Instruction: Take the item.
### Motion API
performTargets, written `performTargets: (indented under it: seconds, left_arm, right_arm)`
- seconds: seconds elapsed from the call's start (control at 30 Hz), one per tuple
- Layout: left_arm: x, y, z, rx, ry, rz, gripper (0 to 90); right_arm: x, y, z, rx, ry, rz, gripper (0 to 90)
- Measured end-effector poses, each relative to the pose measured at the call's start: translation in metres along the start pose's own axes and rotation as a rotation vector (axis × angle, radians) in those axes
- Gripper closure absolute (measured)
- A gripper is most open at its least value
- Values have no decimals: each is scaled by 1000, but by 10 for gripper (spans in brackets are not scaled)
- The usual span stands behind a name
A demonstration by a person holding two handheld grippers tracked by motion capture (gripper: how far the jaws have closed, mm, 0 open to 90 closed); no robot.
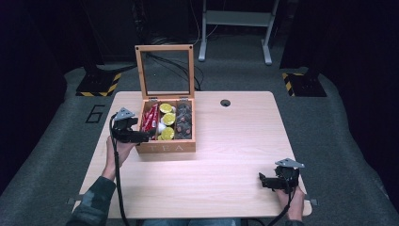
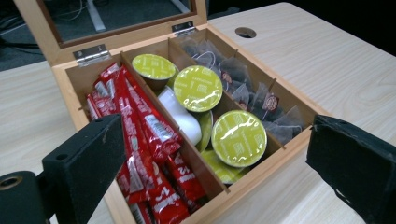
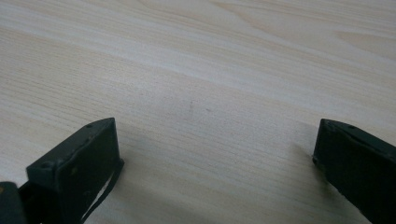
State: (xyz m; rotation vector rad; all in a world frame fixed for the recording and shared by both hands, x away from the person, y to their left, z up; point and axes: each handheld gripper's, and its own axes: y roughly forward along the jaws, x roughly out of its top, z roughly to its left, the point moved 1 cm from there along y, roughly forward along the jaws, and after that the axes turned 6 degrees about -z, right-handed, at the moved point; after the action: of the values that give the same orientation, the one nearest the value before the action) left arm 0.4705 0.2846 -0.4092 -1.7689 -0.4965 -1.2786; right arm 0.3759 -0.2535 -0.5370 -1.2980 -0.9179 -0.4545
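- A wooden tea box [image 1: 165, 147] stands on the desk [image 1: 226, 155] toward its far left part, lid [image 1: 164, 70] raised upright at the back edge of the box, the word TEA on its front wall.
- The box has three long compartments: red sachets [image 2: 140, 149] in the one nearest the desk's left edge, green-topped capsules [image 2: 238, 137] in the middle one, dark tea bags [image 2: 252, 100] in the one toward the desk's right edge.
- A white capsule [image 2: 180, 114] lies among the green ones in the middle compartment.
- The left tongs [image 1: 141, 136] hover at the box's front left corner, jaws spread wide with nothing between them; in the left gripper view the box's front wall lies between the two black jaws, with no contact to be seen.
- The right tongs [image 1: 266, 181] sit near the desk's front right corner, well apart from the box.
- In the right gripper view its jaws stand wide apart over bare wood [image 3: 210, 93], gripping nothing.
- A round cable hole [image 1: 225, 102] sits near the desk's far edge, to the right of the box.
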Motion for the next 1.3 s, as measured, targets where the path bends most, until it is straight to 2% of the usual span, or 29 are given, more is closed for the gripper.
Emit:
performTargets:
  seconds: [0.33, 0.6, 0.73, 0.9, 0.97, 1.07, 1.17, 1.27, 1.3]
  left_arm:
    - [20, 24, -1, -15, 3, 2, 45]
    - [28, 46, 1, -27, 10, 26, 40]
    - [29, 57, 1, -18, 17, 33, 40]
    - [32, 68, 4, -33, -18, 43, 30]
    - [33, 73, 5, -37, -46, 33, 19]
    - [33, 79, 5, -23, -46, 30, 17]
    - [31, 87, 5, -23, -46, 57, 7]
    - [31, 93, 7, -14, -68, 66, 0]
    - [30, 96, 6, -9, -64, 63, 0]
  right_arm:
    - [0, 0, 0, 1, -2, 0, 0]
    - [0, 0, 0, 0, -1, -1, 0]
    - [0, 0, 0, 0, 0, 0, 0]
    - [0, 0, 0, 0, -1, -1, 0]
    - [0, 0, 0, 0, -1, -1, 0]
    - [0, 0, 0, 1, -1, -1, 0]
    - [0, 0, 0, 1, -1, 0, 0]
    - [0, 0, 0, 1, -1, -1, 0]
    - [0, 0, 0, 1, -1, -1, 0]
